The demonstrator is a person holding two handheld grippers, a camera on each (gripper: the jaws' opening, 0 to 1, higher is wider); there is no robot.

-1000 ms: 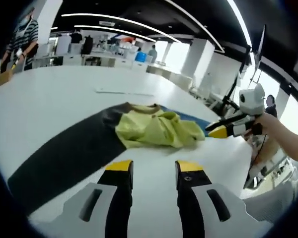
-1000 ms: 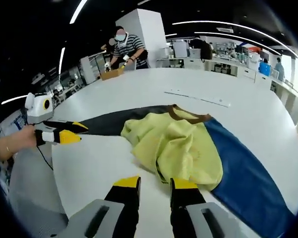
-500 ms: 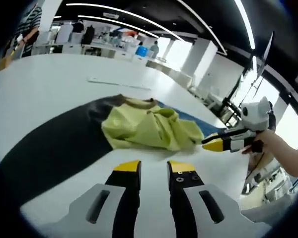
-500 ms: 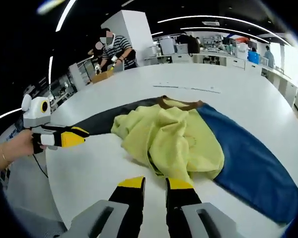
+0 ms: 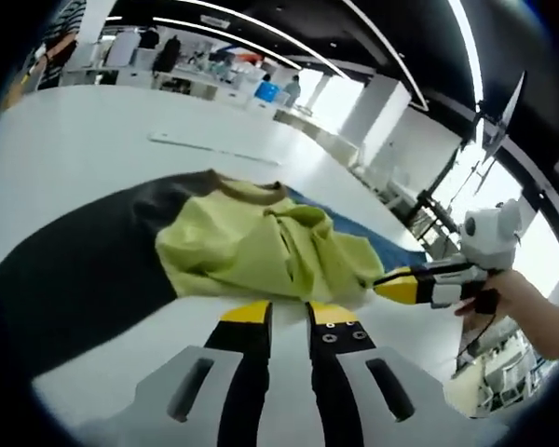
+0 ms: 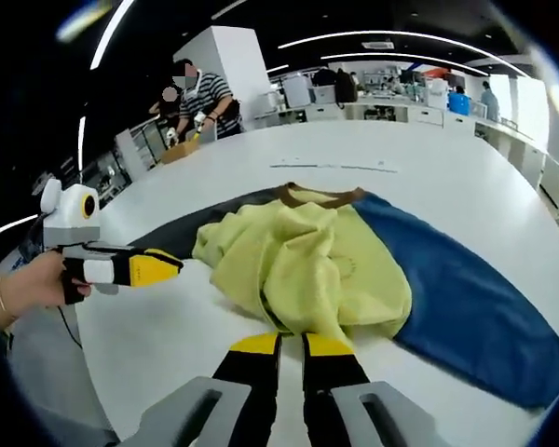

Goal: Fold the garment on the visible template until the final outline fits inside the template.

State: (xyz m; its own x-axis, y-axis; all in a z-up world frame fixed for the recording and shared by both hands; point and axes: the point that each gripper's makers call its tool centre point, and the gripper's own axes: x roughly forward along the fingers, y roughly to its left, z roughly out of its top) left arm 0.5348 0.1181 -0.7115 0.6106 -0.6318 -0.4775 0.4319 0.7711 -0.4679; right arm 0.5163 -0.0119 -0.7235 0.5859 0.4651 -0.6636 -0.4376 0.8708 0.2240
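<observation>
A crumpled yellow garment (image 5: 261, 247) (image 6: 307, 270) with a brown collar (image 6: 319, 196) lies on a long flat mat, black on one half (image 5: 74, 279) (image 6: 182, 237) and blue on the other (image 5: 391, 247) (image 6: 466, 307). My left gripper (image 5: 289, 314) sits just short of the garment's near edge, its jaws close together with a narrow gap. It also shows from the side (image 6: 163, 268), held by a hand. My right gripper (image 6: 292, 343) has its tips at the garment's hem, with only a slim gap between the jaws. It enters the left gripper view (image 5: 398, 289) beside the garment's corner.
The white table (image 6: 168, 345) is wide and round-edged. A thin white strip (image 6: 335, 168) lies beyond the collar. A person (image 6: 200, 98) works at a cardboard box (image 6: 177, 149) at the far edge. Desks and pillars stand behind.
Both grippers have moved in towards the garment's near edges, and both pairs of jaws have narrowed. The garment lies as before.
</observation>
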